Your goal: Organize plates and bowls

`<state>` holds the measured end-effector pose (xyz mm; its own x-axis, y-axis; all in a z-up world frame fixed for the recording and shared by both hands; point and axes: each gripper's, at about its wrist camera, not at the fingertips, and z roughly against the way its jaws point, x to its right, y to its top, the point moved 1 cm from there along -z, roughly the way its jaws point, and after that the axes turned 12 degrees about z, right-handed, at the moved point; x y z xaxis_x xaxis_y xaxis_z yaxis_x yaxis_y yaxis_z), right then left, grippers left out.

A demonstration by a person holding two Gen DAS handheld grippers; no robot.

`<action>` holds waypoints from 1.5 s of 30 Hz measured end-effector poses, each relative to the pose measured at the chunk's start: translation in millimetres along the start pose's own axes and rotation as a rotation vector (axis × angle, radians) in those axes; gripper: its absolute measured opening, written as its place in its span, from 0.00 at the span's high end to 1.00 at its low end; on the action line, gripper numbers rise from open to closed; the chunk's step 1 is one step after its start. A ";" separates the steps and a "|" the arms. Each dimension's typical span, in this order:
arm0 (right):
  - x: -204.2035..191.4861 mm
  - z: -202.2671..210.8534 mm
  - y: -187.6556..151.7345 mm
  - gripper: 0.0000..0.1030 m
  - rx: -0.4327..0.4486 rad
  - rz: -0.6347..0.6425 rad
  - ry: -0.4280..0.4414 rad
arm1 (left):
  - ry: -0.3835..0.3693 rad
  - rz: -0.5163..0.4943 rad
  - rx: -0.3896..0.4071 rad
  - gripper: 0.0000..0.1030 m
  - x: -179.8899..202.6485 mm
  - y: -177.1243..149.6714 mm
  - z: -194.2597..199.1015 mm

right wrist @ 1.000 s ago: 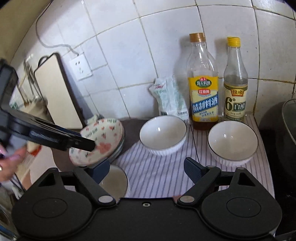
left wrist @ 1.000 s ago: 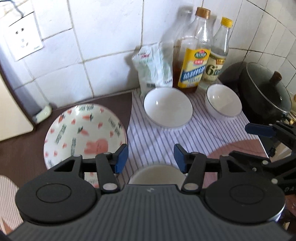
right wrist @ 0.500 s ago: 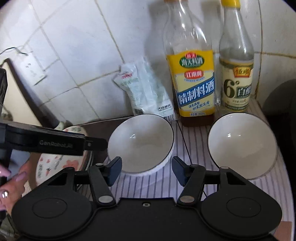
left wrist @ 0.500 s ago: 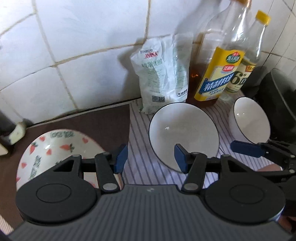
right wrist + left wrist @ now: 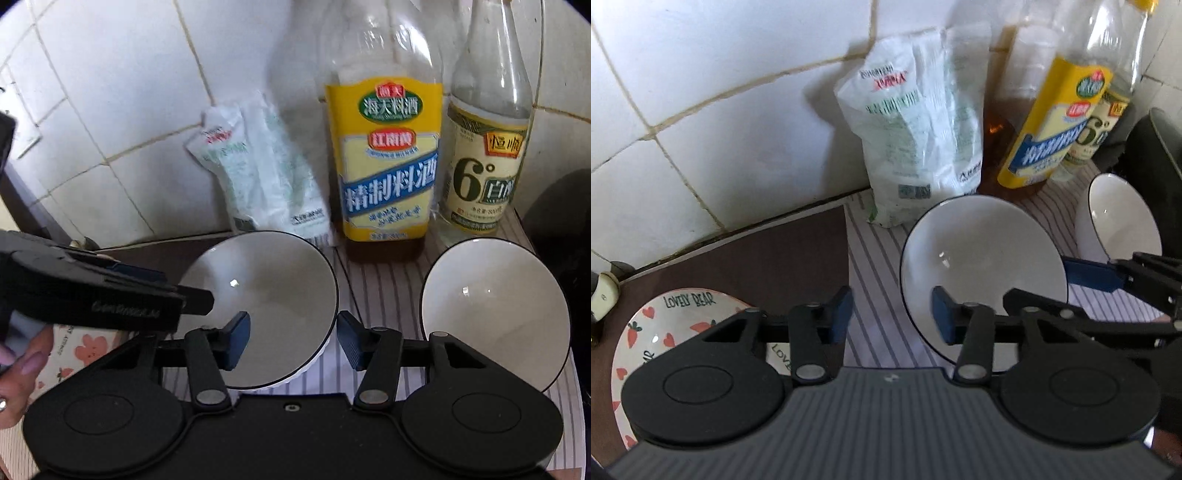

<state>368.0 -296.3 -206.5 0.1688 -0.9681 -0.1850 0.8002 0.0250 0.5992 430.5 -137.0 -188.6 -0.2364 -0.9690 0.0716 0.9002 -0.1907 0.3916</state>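
On the striped cloth, a white black-rimmed ceramic bowl [image 5: 982, 266] sits straddled at opposite rims by both tongs: left tongs [image 5: 892, 315] and right tongs [image 5: 291, 341], closing but not yet gripping.

Left gripper [image 5: 892, 319]: points steeply downward, jaws partly apart and just been closing, nothing pressed between the pads.
Right gripper [image 5: 293, 339]: angled downward, jaws partly apart, just been closing, pads free.
Left hand [image 5: 18, 373]: fingers curled beneath the left gripper's body.
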 end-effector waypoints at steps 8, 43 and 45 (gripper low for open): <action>4.9 -14.2 -2.5 0.82 -0.034 -0.018 -0.068 | -0.020 -0.030 0.003 0.91 8.0 -3.9 -9.0; -18.9 113.6 -22.6 0.85 0.057 -0.129 0.076 | -0.040 0.079 0.060 0.92 15.7 -67.7 144.8; -25.0 124.6 -23.7 0.85 0.066 -0.128 0.088 | -0.046 0.088 0.068 0.92 12.4 -75.3 156.7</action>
<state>273.0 -303.7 -119.0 0.1197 -0.9367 -0.3291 0.7794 -0.1166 0.6156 302.5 -110.1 -73.4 -0.1751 -0.9731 0.1499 0.8916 -0.0922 0.4433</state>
